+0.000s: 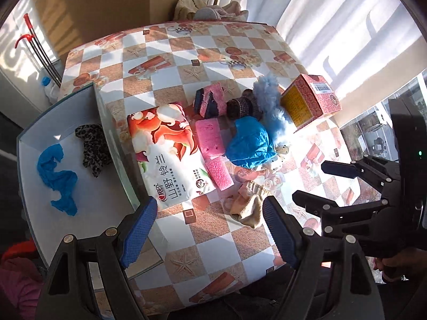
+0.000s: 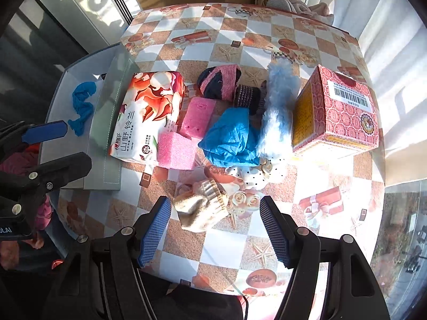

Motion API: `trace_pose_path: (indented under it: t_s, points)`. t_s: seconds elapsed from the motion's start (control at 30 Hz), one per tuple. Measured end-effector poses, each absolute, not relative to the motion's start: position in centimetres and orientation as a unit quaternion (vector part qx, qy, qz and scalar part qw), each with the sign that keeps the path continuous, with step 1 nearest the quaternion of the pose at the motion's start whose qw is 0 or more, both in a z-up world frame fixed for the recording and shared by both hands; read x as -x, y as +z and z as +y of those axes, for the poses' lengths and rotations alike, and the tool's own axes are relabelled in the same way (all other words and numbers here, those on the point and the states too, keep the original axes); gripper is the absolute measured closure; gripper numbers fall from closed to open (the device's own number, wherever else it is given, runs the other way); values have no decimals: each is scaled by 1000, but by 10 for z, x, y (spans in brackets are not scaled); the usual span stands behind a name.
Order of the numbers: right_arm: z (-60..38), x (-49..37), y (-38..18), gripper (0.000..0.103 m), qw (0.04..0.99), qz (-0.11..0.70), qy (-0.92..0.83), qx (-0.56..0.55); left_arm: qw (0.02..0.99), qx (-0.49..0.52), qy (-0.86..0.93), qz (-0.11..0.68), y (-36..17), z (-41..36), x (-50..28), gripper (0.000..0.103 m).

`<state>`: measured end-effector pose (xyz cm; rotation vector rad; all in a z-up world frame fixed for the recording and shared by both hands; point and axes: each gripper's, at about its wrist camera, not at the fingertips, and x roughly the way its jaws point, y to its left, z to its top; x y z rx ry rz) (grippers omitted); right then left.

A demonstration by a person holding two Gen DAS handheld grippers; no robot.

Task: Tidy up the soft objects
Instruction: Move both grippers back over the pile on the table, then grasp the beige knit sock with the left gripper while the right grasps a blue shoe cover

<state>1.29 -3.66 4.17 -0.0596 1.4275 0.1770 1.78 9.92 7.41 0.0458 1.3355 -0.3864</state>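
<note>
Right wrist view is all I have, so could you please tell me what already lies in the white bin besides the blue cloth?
Observer: A leopard-print cloth lies in the white bin, on the side of the blue cloth nearer the table.
Operator: Thank you. Are the two touching?
Observer: No. In the left wrist view a strip of bare white floor shows between them.
</note>
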Motion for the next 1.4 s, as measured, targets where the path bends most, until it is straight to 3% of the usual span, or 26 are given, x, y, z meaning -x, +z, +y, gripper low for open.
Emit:
trace_pose_path:
  t_s: [0.63, 0.67, 0.7, 0.77, 0.97, 1.4]
  points:
    - [-138, 60, 5, 33, 737, 675, 36, -8, 697, -129, -194, 678, -63, -31, -5, 19]
    - [-141, 62, 5, 33, 737, 675, 34, -10, 694, -123, -196, 682, -67, -32, -6, 24]
    - [-143, 63, 6, 33, 738, 674, 33, -11, 687, -111, -199, 690, -72, -32, -7, 45]
    - [-146, 64, 6, 33, 739, 672, 34, -13, 668, -101, -189, 712, -84, -29, -9, 70]
    - [-145, 52, 3, 33, 750, 659, 47, -12, 671, -75, -176, 717, -82, -6, 1, 79]
    - [-71, -36, 5, 34, 783, 600, 166, 8, 662, -66, -131, 735, -86, 35, 41, 79]
